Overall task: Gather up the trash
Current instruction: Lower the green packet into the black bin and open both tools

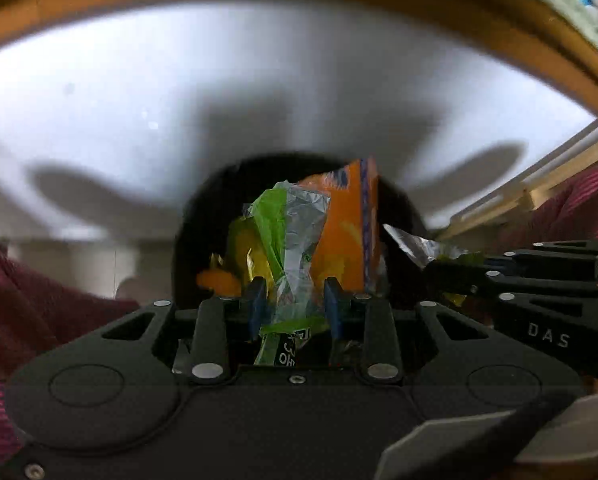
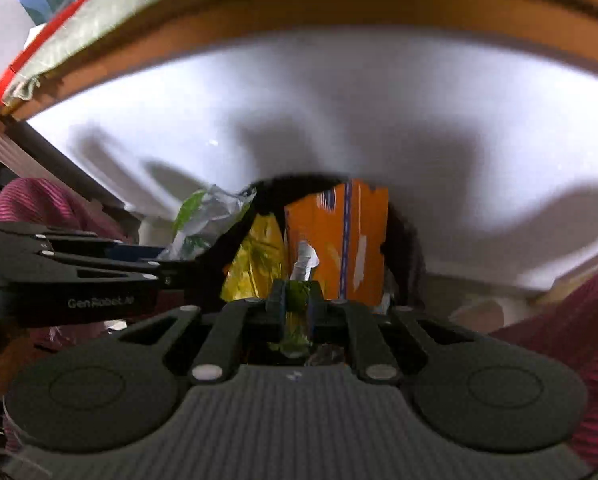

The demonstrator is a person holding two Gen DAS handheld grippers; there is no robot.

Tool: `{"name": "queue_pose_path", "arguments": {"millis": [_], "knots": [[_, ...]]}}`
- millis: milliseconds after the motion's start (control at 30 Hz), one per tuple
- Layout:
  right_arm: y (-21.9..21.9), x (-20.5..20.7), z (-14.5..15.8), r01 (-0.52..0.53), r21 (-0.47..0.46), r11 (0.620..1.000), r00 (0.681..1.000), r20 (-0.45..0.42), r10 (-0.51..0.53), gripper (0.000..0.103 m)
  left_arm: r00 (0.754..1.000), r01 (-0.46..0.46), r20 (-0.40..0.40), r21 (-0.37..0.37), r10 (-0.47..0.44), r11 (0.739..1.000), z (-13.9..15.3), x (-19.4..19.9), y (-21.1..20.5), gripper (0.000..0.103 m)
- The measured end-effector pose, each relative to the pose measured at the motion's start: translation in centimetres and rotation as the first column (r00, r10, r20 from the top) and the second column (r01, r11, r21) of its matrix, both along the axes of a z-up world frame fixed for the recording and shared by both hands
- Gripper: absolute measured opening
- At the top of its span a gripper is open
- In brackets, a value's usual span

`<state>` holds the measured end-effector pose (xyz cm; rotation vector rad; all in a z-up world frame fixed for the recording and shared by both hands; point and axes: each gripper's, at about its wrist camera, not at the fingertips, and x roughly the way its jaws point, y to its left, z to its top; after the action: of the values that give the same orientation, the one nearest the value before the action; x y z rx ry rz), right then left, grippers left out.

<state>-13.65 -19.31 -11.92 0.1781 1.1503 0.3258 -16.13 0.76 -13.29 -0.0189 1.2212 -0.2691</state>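
Above the dark bin mouth (image 1: 299,208), a crumpled green wrapper (image 1: 287,248) is pinched by the left gripper (image 1: 295,304); a scrap (image 2: 297,300) is clamped by the right gripper (image 2: 297,306), at three o'clock of the left. Release is best made once both are centred over the opening, clear of the orange packet (image 1: 347,232) at twelve o'clock.

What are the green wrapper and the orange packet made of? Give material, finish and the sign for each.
Green wrapper, clamped in the left gripper: looks like thin plastic film with a silvery foil inside, glossy; it crumples into sharp shiny creases.
Orange packet: probably printed plastic or foil laminate, smooth with a slight sheen; it stands in flat stiff panels. Blur leaves this open.
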Motion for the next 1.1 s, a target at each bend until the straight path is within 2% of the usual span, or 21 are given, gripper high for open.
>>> {"name": "queue_pose_path", "arguments": {"millis": [333,700,767,800,833,1100], "knots": [[0.3,1.0,-3.1,0.011,-0.01,1.0,0.994,-0.107,-0.012,0.016,0.99,-0.048,-0.132,0.039,0.053,0.998,-4.1,2.2,-0.7,0.03],[0.2,1.7,-4.4,0.015,-0.021,1.0,0.991,-0.135,-0.018,0.023,0.985,-0.067,-0.157,0.037,0.072,0.997,-5.7,3.4,-1.3,0.031],[0.2,1.7,-4.2,0.02,-0.02,1.0,0.991,-0.132,-0.022,0.031,0.985,-0.067,-0.155,0.039,0.072,0.997,-5.7,3.3,-1.3,0.034],[0.1,1.7,-4.3,0.022,-0.018,1.0,0.991,-0.132,-0.024,0.042,0.985,-0.068,-0.154,0.038,0.074,0.997,-5.7,3.4,-1.3,0.038],[0.0,1.8,-4.3,0.024,-0.014,1.0,0.991,-0.134,-0.025,0.045,0.985,-0.07,-0.153,0.038,0.075,0.997,-5.7,3.4,-1.3,0.04],[-0.2,1.7,-3.8,0.035,-0.003,0.999,0.992,-0.119,-0.036,0.059,0.987,-0.073,-0.143,0.04,0.078,0.997,-5.2,3.4,-1.1,0.05]]}}
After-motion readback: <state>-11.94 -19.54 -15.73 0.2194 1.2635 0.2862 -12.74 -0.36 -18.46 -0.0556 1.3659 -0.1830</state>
